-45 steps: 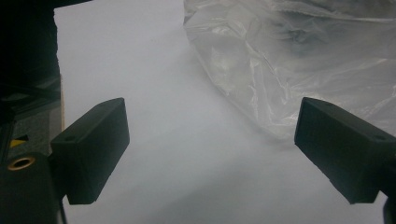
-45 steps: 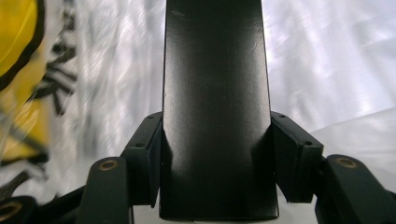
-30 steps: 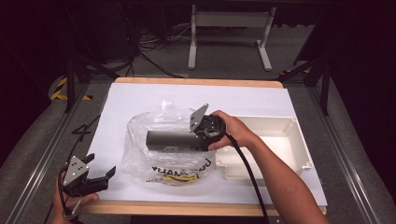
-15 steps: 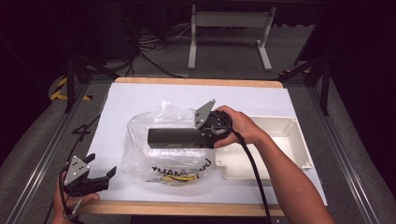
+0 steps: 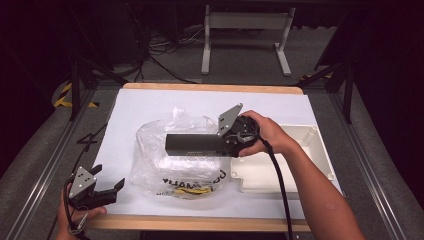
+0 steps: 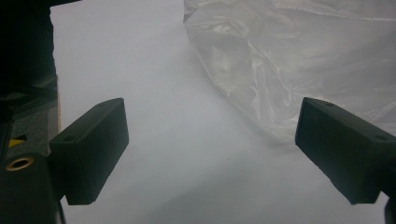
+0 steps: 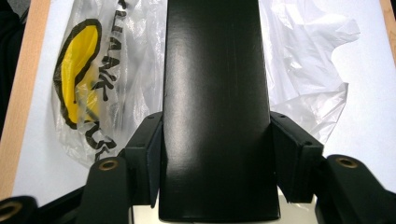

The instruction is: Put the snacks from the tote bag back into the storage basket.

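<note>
The right gripper (image 5: 227,142) clamps a long black box (image 5: 192,144) at mid-frame, above the clear plastic bag (image 5: 175,165). Gripped at one end only, it may pivot and slip. The left gripper (image 5: 97,190), jaws apart, waits lower left on the counter (image 5: 145,102).

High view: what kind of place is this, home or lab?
Most likely a lab or recording studio: a white-covered table under dark surroundings, loose cables on the floor behind it, and a bare metal stand beyond.
</note>
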{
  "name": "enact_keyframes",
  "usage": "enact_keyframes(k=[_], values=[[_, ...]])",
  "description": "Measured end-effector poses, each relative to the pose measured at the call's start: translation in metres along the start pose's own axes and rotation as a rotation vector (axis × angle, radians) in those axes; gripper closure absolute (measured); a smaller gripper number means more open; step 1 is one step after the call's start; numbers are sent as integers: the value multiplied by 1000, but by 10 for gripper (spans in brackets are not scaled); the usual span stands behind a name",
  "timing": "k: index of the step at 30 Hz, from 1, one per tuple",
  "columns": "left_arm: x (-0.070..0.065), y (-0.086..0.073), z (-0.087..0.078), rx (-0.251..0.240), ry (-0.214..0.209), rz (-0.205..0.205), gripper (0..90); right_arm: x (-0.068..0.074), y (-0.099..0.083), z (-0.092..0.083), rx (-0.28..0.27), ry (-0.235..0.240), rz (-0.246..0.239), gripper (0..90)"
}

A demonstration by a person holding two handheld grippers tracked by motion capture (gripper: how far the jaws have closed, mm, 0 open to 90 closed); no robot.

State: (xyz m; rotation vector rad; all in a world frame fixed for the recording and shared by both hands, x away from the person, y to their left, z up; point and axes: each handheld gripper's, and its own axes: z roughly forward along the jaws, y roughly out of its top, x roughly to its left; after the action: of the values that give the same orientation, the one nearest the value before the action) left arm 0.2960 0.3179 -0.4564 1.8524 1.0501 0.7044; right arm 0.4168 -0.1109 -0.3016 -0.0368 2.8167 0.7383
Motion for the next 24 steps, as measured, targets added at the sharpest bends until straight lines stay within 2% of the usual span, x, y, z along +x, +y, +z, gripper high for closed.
enact_keyframes(k=[13, 20, 24], values=[[1, 0, 0, 0, 2, -3, 106, 3, -13, -16, -4, -16, -2, 428], [1, 0, 1, 4, 5, -4, 106, 3, -28, -28, -2, -27, 18, 429], [1, -1, 2, 11, 5, -1, 106, 4, -36, -36, -2, -50, 38, 428]])
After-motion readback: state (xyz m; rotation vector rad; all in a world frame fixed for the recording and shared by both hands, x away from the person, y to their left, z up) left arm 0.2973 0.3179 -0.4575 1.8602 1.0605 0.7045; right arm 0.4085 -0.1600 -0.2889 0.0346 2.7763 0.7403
